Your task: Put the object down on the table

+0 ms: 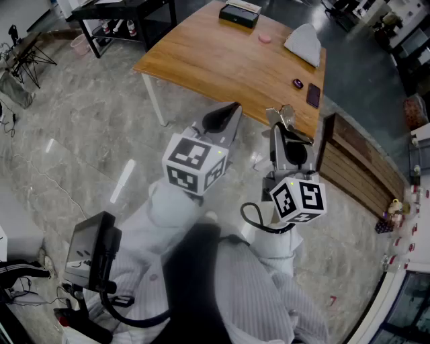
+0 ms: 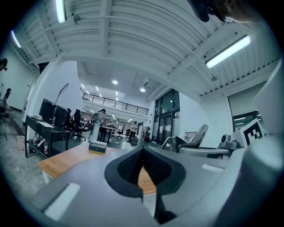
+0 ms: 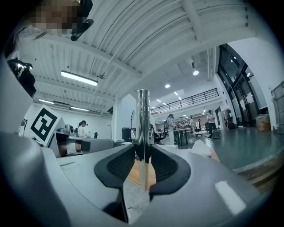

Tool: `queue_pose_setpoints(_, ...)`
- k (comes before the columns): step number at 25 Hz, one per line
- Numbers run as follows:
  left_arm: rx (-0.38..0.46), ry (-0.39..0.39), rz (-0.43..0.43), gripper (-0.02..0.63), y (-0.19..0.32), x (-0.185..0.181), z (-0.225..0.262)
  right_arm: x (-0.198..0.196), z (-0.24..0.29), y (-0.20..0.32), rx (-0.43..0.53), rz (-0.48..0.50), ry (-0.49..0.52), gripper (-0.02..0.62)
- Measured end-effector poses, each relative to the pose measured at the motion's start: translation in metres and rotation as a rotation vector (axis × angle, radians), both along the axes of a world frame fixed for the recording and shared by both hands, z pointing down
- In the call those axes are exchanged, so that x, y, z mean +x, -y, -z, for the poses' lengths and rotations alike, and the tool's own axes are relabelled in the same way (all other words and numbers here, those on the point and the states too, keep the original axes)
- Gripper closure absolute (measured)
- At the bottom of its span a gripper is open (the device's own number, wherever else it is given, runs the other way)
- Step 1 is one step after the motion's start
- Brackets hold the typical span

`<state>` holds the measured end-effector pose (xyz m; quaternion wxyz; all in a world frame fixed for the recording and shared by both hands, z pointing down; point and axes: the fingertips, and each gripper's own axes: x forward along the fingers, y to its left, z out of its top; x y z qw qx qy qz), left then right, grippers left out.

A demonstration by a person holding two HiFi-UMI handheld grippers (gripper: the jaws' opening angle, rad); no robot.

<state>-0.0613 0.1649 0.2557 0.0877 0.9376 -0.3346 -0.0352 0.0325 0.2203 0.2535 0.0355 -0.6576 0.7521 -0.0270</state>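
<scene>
My right gripper (image 1: 283, 129) is shut on a thin shiny metal piece (image 1: 286, 115), which stands upright between the pads (image 3: 143, 128) and sticks out well past the fingertips. It is held in the air just short of the near edge of the wooden table (image 1: 222, 64). My left gripper (image 1: 228, 111) hovers beside it to the left, also in front of that edge. In the left gripper view its jaws (image 2: 143, 150) meet at the tips with nothing between them. Both grippers are held close to the person's body.
On the table lie a black box (image 1: 240, 13), a pink round thing (image 1: 265, 38), a pale folded cloth (image 1: 304, 44), a small dark object (image 1: 297, 83) and a phone (image 1: 314, 95). A slatted wooden board (image 1: 356, 168) stands to the right on the marble floor.
</scene>
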Motion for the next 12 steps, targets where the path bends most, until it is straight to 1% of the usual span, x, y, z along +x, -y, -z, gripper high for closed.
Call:
queue_pose_setpoints(8,-0.008,0.002,-0.009,0.605,-0.0015,0.0027,-0.0009,0.0031,0.0026,-0.0033,0.009,-0.016,0.008,0.465)
queue_pose_setpoints(12,-0.03,-0.002,-0.015,0.604,-0.0006,0.0037,-0.0014,0.0061,0.005,-0.0035,0.014,-0.019,0.025,0.463)
